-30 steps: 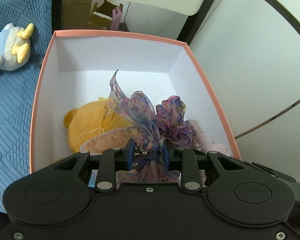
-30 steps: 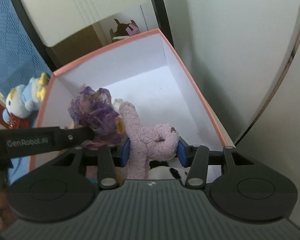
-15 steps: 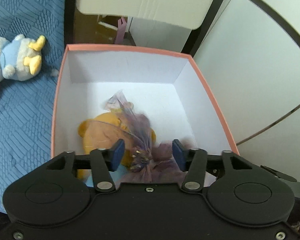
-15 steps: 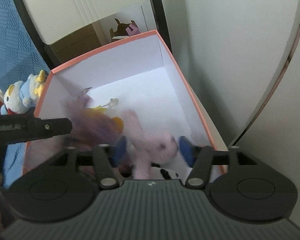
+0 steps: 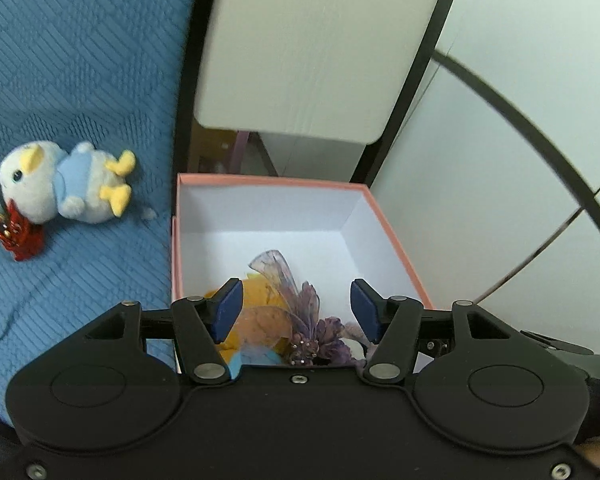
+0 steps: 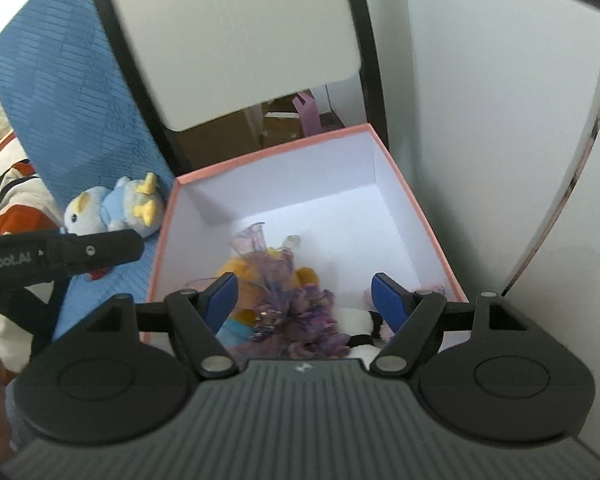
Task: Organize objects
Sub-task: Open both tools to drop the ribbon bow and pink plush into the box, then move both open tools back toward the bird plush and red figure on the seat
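Note:
A pink-rimmed white box point(image 5: 384, 224) point(image 6: 412, 200) stands beside the blue cloth. Inside lie a yellow plush point(image 5: 260, 296) point(image 6: 240, 272), a purple ribbon bow point(image 5: 296, 304) point(image 6: 296, 300) and a black-and-white plush point(image 6: 360, 328), with a bit of pink plush point(image 6: 428, 291) at the right wall. My left gripper point(image 5: 296, 306) hovers above the box, its jaws still opening, with nothing pressed between the pads. My right gripper point(image 6: 304, 300) hangs open above the toys, holding nothing. The left gripper's body point(image 6: 60, 256) shows at the left of the right wrist view.
A blue and white penguin plush point(image 5: 60, 182) point(image 6: 112, 212) lies on the blue quilted cloth point(image 5: 80, 80) left of the box, with a small red item point(image 5: 16, 236) by it. A white panel in a black frame point(image 5: 320, 48) rises behind the box. White walls stand at the right.
Both grippers let go: the left released the purple ribbon bow, the right the pink plush, and both toys dropped into the box. Both grippers rose away from the box.

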Available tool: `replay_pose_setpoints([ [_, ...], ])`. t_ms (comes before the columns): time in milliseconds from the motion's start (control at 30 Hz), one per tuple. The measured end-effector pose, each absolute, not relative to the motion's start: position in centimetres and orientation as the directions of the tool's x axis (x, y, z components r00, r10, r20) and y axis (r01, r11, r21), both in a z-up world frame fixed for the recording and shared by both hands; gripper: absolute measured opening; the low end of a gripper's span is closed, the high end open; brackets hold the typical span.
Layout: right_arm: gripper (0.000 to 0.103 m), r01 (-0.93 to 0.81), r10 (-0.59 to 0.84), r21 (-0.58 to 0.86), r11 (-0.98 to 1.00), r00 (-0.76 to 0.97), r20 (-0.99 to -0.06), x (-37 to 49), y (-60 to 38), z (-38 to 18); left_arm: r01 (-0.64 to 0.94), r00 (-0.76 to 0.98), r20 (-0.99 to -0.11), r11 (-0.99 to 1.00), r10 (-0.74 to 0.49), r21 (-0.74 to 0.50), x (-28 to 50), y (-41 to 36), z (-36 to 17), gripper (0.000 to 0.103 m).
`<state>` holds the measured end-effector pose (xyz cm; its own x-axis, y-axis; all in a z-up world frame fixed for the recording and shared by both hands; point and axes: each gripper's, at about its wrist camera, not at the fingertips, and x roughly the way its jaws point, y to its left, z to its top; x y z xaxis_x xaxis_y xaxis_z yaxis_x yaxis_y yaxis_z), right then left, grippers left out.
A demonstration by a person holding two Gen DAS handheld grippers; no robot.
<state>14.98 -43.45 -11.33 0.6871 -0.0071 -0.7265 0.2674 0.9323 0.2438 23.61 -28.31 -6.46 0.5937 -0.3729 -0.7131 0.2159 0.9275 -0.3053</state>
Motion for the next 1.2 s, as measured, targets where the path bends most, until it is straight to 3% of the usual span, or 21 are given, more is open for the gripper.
replay_pose_setpoints([
  [600, 0.075, 0.155, 0.026, 0.221, 0.963, 0.761, -0.648, 12.2, -35.8, -4.6, 0.217, 0.690, -0.629, 0.932, -0.358, -0.292, 16.8, -20.3, -0.6, 0.057],
  [1200, 0.075, 0.029, 0.085, 0.179, 0.983, 0.799, -0.596, 9.4, -28.2, -2.2, 0.169, 0.739, -0.597, 0.944, -0.311, -0.283, 10.7, -13.2, 0.5, 0.057],
])
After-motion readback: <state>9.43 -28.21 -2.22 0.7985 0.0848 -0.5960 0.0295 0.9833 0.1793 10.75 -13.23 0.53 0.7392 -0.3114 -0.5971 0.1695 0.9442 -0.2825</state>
